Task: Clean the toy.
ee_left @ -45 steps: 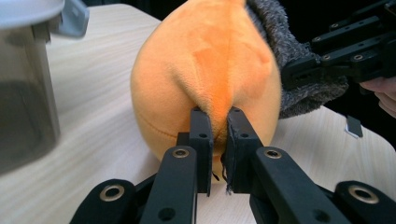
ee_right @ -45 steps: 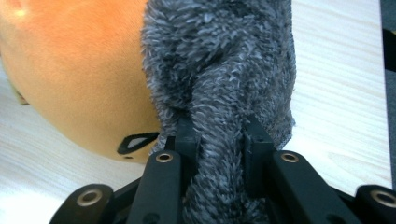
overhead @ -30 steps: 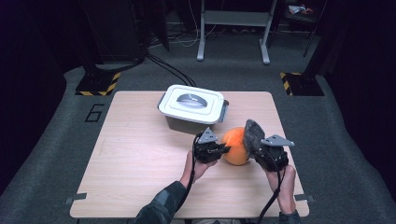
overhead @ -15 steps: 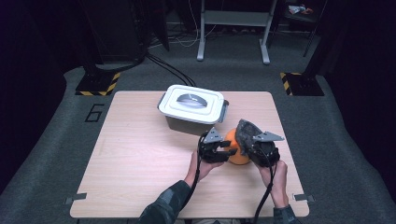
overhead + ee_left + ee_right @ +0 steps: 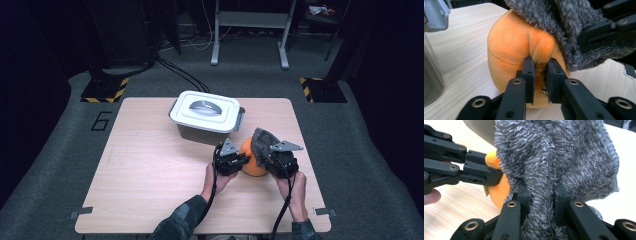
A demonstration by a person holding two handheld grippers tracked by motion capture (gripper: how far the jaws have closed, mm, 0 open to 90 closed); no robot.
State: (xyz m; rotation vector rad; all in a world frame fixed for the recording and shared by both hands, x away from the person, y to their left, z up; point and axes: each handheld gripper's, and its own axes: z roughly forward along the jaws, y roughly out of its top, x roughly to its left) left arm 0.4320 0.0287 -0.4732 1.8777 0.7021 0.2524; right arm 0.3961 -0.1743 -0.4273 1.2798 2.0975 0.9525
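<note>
We count one wooden table [image 5: 150,170], one lidded white container [image 5: 205,112], one orange plush body [image 5: 514,47] and one grey furry cover [image 5: 564,157]. We count two hand-held grippers: the left gripper [image 5: 540,75] and the right gripper [image 5: 541,202]. We also count two yellow-and-black striped floor bases [image 5: 102,90].

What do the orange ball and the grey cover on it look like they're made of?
Orange ball: soft short-pile plush, likely stuffed; it puckers where the left gripper pinches it. Grey cover: shaggy long-pile fleece or faux fur, matte, bunching in the right gripper.
</note>
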